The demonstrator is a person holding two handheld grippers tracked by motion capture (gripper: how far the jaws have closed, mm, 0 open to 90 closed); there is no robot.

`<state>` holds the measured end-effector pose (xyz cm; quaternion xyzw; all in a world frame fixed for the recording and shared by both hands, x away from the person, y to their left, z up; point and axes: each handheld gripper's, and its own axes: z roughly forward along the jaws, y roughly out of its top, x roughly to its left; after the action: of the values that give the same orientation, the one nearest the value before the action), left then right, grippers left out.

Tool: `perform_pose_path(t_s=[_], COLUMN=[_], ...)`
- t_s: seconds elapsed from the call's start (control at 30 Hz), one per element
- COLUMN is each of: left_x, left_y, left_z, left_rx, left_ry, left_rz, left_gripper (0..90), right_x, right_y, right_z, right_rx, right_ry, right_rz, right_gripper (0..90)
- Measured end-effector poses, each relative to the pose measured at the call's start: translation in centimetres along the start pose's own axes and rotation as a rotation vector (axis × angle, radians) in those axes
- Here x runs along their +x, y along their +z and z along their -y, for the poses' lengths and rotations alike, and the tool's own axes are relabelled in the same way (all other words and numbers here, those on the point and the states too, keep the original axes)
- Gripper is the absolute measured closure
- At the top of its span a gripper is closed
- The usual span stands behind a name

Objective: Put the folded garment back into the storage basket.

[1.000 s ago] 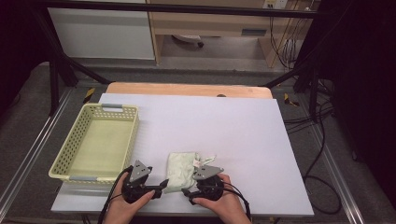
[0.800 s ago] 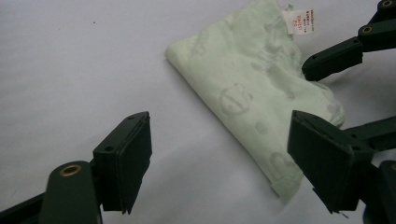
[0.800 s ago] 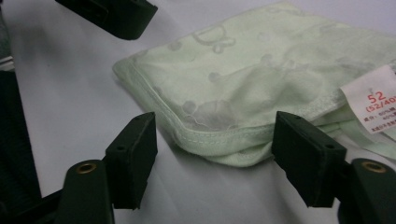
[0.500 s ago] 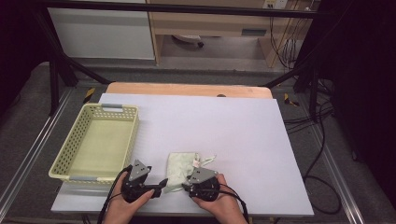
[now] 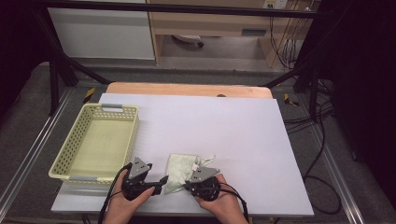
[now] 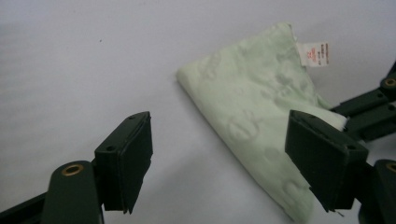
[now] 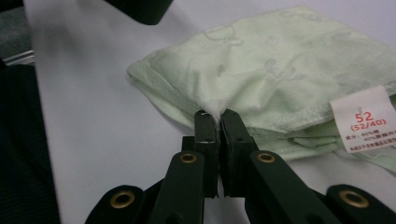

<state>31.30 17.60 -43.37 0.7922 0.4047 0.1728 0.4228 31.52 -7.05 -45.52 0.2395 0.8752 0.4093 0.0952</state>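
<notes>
Two hand-held grippers work on the green cloth (image 5: 181,168), which lies on the tabletop (image 5: 233,130) just right of the basket (image 5: 95,142). The right hand-held gripper (image 7: 217,116) pinches only its thin edge, so it might slip out. The left hand-held gripper (image 6: 219,154) gapes wide and could push the cloth.

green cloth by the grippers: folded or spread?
Folded. The green cloth shows stacked layered edges near its label, and the right hand-held gripper pinches one edge.

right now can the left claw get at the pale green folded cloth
Probably yes. The left claw is open with the pale green folded cloth lying just ahead, one edge already near a jaw, and only bare white table between.
</notes>
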Motion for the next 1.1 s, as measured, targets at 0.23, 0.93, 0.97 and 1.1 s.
perform_pose_path(t_s=[0.23,0.93,0.97,1.1], left_x=[-0.1,1.2,1.2,1.2], left_y=[1.8,5.5,5.6,5.9], left_z=[-2.5,-4.1,-4.0,-3.7], left_rx=[-0.031,0.038,0.045,0.064], left_ry=[0.055,-0.006,-0.004,-0.006], left_rz=[-0.011,0.021,0.031,0.037], left_gripper=[22.2,22.8,22.8,22.6], right_x=[0.6,0.6,0.6,0.6], right_y=[-1.0,-0.8,-0.8,-0.8], right_z=[0.7,0.8,0.8,0.8], right_rx=[0.026,0.034,0.033,0.034], right_ry=[0.020,0.034,0.034,0.028], right_rz=[-0.007,-0.011,-0.013,-0.014], right_gripper=[87.2,87.0,87.0,87.0])
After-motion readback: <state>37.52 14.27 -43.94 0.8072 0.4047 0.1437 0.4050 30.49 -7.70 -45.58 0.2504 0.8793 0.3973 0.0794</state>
